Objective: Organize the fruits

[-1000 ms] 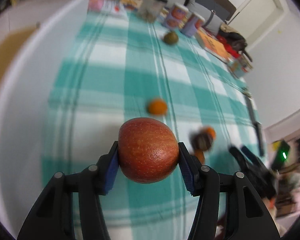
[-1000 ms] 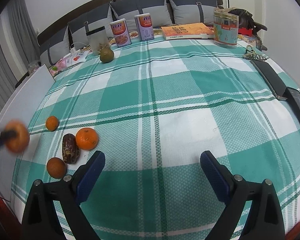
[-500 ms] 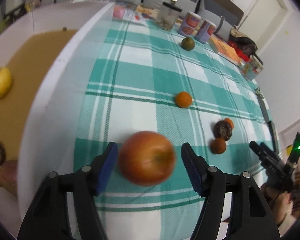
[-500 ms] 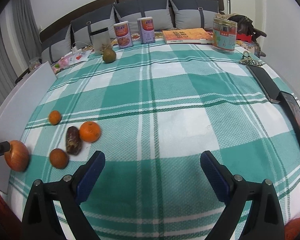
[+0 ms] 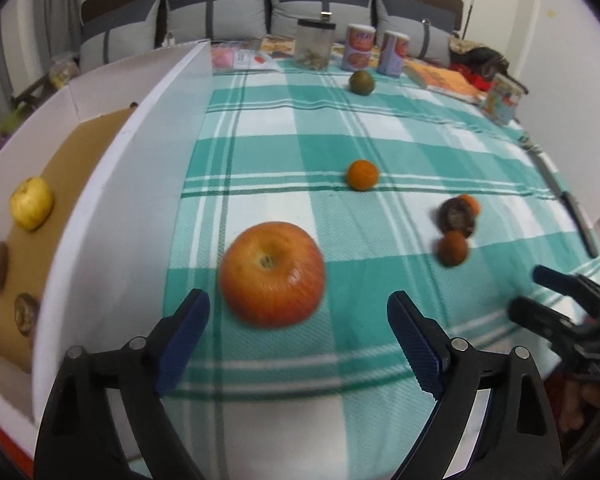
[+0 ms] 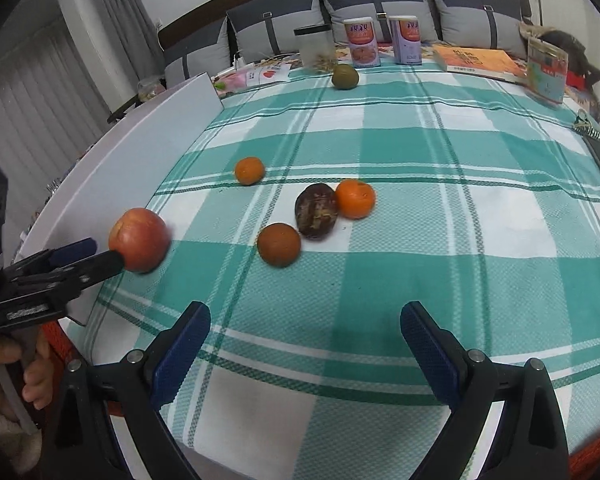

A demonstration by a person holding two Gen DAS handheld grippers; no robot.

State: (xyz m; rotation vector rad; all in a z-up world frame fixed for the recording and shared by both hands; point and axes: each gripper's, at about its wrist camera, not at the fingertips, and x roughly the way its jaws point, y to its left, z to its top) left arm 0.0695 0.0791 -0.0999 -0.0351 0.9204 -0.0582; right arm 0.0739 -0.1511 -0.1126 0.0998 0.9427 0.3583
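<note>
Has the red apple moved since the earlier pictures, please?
Yes. The red apple has left the left gripper, whose jaws have just been opening, and now lies on the checked cloth beside the white box wall.

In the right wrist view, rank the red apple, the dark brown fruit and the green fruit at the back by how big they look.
1. red apple, nearest the camera, which inflates it
2. dark brown fruit
3. green fruit, farthest, so true size unsure
</note>
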